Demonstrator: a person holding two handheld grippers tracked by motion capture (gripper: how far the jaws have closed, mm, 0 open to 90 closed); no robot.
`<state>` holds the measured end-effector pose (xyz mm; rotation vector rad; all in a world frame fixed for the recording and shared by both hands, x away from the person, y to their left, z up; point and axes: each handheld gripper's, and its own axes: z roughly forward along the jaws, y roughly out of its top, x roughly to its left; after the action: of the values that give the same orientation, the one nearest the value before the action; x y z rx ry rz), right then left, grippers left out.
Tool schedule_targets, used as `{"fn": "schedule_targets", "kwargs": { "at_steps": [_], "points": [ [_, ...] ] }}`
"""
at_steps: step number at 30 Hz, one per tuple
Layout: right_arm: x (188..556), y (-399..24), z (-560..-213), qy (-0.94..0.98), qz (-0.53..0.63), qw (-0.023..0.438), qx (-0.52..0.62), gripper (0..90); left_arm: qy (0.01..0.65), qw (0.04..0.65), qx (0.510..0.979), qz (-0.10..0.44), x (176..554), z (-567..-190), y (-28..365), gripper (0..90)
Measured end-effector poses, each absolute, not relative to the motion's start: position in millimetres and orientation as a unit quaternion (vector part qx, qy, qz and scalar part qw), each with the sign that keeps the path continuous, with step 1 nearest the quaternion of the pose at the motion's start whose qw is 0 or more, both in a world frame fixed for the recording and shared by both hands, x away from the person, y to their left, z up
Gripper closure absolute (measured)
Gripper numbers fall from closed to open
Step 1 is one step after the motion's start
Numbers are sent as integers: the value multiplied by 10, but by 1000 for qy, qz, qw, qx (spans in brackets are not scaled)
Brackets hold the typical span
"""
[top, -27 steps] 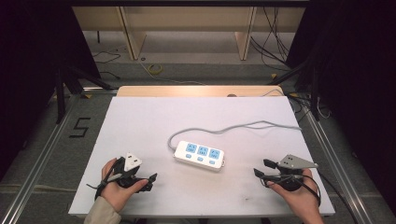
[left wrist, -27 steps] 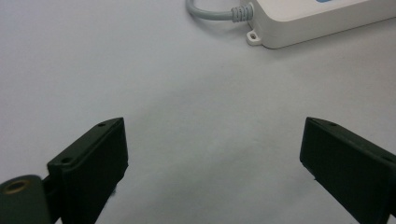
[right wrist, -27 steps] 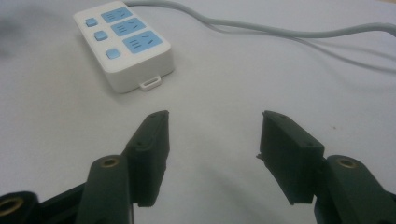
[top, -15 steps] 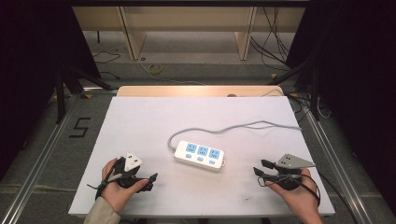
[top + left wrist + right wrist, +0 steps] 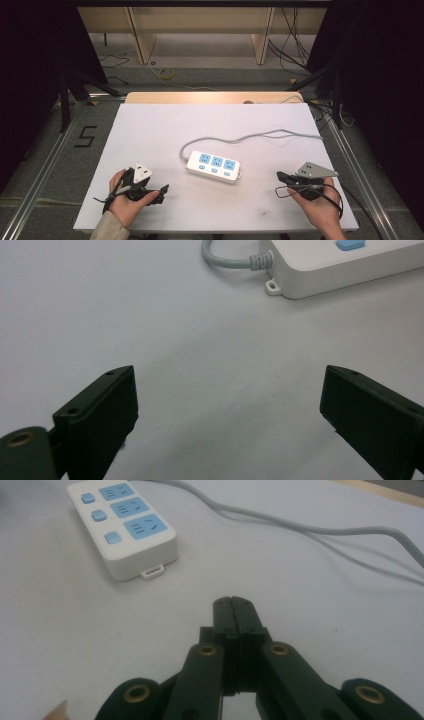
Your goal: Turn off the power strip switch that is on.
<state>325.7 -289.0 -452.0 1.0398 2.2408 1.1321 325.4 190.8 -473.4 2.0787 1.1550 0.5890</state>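
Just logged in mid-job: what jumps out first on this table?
A white power strip with three blue sockets lies mid-table, its grey cable curling off to the right edge. The left gripper rests near-left with fingers wide open; the right gripper, near-right, has its fingers pressed together, holding nothing.

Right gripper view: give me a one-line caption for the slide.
Shut right gripper resting over the white table, pointing toward a white power strip with blue sockets and its grey cable.

Left gripper (image 5: pixel 227 410) hangs low over the pale grey table surface (image 5: pixel 150 315), black jaws spread wide with nothing between them. Ahead, top right, lies the white plastic power strip (image 5: pixel 345 265), blue button showing, its grey ribbed cord (image 5: pixel 225 257) curling away.
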Motion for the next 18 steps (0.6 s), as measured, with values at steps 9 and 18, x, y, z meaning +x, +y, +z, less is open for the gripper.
{"fn": "schedule_targets", "kwargs": {
  "at_steps": [9,18],
  "points": [
    [3276,-2834,-4492,820,394,198,364,900,444,336,798,229,3253,-4735,1917,85],
    [3294,-2798,-4473,824,388,193,364,900,445,337,797,231,3250,-4732,1915,85]
  ]
}}
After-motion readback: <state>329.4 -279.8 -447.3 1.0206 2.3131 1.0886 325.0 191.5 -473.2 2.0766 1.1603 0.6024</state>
